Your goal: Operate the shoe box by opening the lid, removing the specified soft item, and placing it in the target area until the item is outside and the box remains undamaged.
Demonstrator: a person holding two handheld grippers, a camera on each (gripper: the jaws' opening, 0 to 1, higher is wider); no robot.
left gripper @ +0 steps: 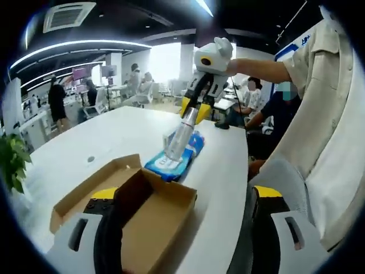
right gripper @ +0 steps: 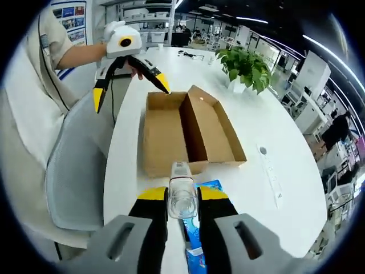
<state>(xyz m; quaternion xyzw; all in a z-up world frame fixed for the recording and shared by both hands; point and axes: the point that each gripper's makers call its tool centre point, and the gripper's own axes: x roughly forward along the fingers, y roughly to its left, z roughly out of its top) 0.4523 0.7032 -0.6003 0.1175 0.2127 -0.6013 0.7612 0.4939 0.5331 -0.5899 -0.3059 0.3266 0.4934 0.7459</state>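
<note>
The white table (right gripper: 131,142) carries the open cardboard shoe box (right gripper: 191,131), lid folded flat beside it. The left gripper (right gripper: 132,79) hangs wide apart at the box's eleven o'clock. At six o'clock the right gripper (right gripper: 182,200) is clamped on a clear pouch (left gripper: 181,137), which rests on a blue wet-wipe pack (left gripper: 174,157) outside the box. This looks like the placing step; next comes release and a clean withdrawal.

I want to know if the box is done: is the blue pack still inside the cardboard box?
No. The blue pack lies on the white table beside the open cardboard box, under the right tongs.
</note>
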